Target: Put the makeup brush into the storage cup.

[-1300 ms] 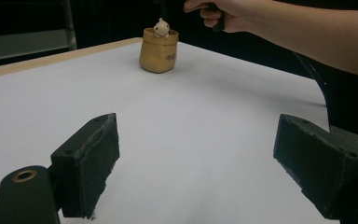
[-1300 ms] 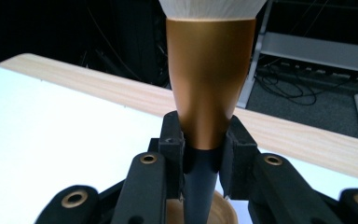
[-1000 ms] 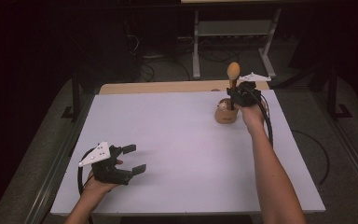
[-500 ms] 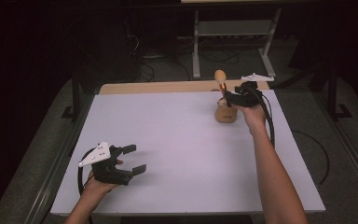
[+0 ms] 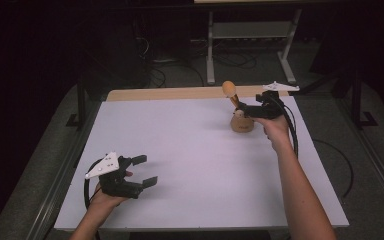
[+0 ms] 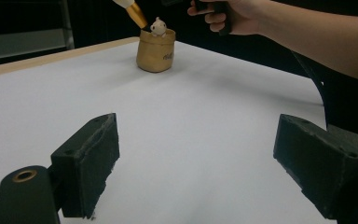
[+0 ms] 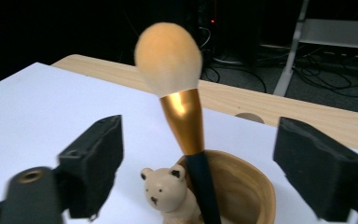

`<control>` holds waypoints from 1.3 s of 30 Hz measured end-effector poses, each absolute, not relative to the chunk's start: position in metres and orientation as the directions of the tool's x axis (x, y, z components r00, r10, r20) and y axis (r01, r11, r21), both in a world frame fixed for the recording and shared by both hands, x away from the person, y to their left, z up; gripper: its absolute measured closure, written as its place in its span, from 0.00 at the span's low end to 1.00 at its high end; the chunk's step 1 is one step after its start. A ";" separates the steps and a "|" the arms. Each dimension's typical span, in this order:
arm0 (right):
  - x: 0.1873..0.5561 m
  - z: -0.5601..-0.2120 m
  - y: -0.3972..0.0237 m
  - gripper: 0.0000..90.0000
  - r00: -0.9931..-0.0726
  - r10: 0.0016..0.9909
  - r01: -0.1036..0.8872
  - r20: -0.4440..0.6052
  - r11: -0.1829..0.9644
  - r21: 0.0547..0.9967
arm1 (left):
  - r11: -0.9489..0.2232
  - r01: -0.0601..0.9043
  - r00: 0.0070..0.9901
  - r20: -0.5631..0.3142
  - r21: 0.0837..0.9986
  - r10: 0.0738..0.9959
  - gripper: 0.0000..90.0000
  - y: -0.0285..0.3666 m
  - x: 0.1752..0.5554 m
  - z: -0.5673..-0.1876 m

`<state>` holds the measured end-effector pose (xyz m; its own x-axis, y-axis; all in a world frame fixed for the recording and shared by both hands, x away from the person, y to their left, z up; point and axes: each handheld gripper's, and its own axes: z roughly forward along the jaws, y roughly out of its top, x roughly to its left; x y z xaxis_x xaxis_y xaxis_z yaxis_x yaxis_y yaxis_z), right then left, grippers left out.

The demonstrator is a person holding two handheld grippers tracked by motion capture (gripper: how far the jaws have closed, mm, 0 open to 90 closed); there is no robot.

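A makeup brush (image 7: 177, 93) with a peach head, gold ferrule and black handle stands tilted in a tan cup (image 7: 244, 196) that has a small bear figure (image 7: 164, 191) on its rim. My right gripper (image 7: 200, 154) is open. Its jaws have just been opening, and the brush stands between them untouched. From above, the cup (image 5: 242, 123) sits at the far right of the white table, the brush (image 5: 229, 90) leans left, and the right gripper (image 5: 243, 109) is beside it. My left gripper (image 5: 146, 170) rests open at the near left, holding nothing.
The white tabletop (image 5: 190, 160) ends at a wooden strip (image 5: 170, 93) along its far edge. Beyond that are a dark floor with cables and a metal stand (image 5: 250, 35). The person's right forearm (image 5: 297, 190) crosses the table's right side.
The brush was upright in the right gripper; it has tipped left and sunk, and now leans in the cup. The right jaws have parted from it. The left gripper has not moved.
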<state>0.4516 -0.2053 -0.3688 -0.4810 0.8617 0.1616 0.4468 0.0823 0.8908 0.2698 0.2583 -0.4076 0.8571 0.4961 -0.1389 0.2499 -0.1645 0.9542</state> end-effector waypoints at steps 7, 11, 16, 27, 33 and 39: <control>0.442 -0.364 -0.205 0.07 -0.500 0.855 0.411 0.137 0.095 0.907 | -0.159 0.253 0.854 -0.143 0.954 0.501 0.15 0.259 0.270 -0.408; 0.433 -0.362 -0.205 0.03 -0.526 0.841 0.396 0.128 0.109 0.912 | -0.160 0.252 0.854 -0.142 0.954 0.501 0.15 0.259 0.270 -0.408; 0.423 -0.360 -0.204 0.02 -0.546 0.830 0.375 0.116 0.119 0.919 | -0.160 0.254 0.854 -0.143 0.954 0.500 0.15 0.259 0.271 -0.408; 0.406 -0.360 -0.204 0.02 -0.571 0.813 0.351 0.114 0.116 0.929 | -0.163 0.255 0.852 -0.142 0.953 0.504 0.15 0.261 0.270 -0.408; 0.394 -0.363 -0.205 0.02 -0.576 0.809 0.342 0.118 0.107 0.933 | -0.169 0.254 0.851 -0.137 0.952 0.507 0.15 0.263 0.270 -0.407; 0.383 -0.368 -0.204 0.02 -0.592 0.798 0.333 0.110 0.118 0.936 | -0.155 0.253 0.850 -0.143 0.955 0.508 0.15 0.262 0.270 -0.407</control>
